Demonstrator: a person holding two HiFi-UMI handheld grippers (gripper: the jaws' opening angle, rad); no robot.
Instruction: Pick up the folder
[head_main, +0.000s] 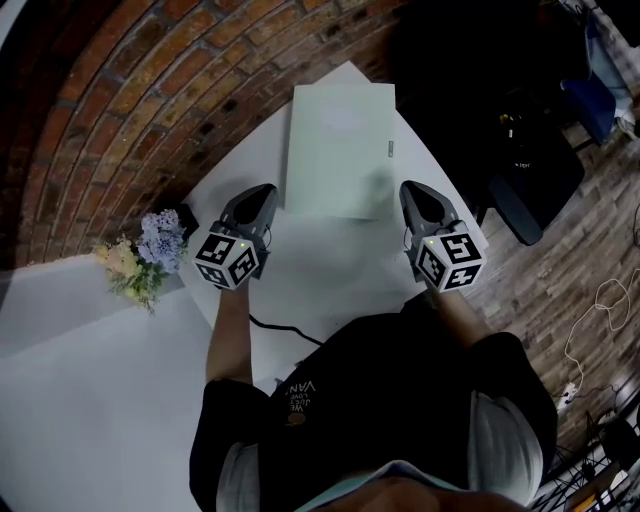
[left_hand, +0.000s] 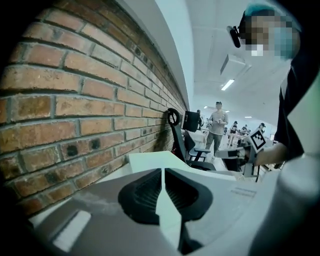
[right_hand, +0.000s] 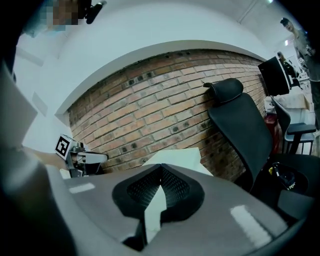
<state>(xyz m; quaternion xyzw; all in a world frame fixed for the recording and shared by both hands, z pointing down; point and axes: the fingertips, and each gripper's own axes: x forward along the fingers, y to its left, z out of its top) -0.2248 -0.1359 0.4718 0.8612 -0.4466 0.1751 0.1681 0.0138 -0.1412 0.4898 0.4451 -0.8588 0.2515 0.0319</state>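
Observation:
A pale green folder (head_main: 340, 150) lies flat on the white table (head_main: 330, 270), its far end toward the table's corner by the brick wall. My left gripper (head_main: 266, 192) is shut and empty, with its tip just beside the folder's near left corner. My right gripper (head_main: 411, 189) is also shut and empty, just off the near right corner. In the left gripper view the jaws (left_hand: 162, 171) meet with nothing between them, and the folder (left_hand: 150, 161) lies ahead. The right gripper view shows closed jaws (right_hand: 160, 167) with the folder (right_hand: 177, 157) beyond them.
A bunch of artificial flowers (head_main: 150, 255) lies at the table's left edge. A black office chair (head_main: 530, 170) stands right of the table and also shows in the right gripper view (right_hand: 240, 130). A black cable (head_main: 275, 328) runs near the person's body. A brick wall (head_main: 150, 90) curves behind the table.

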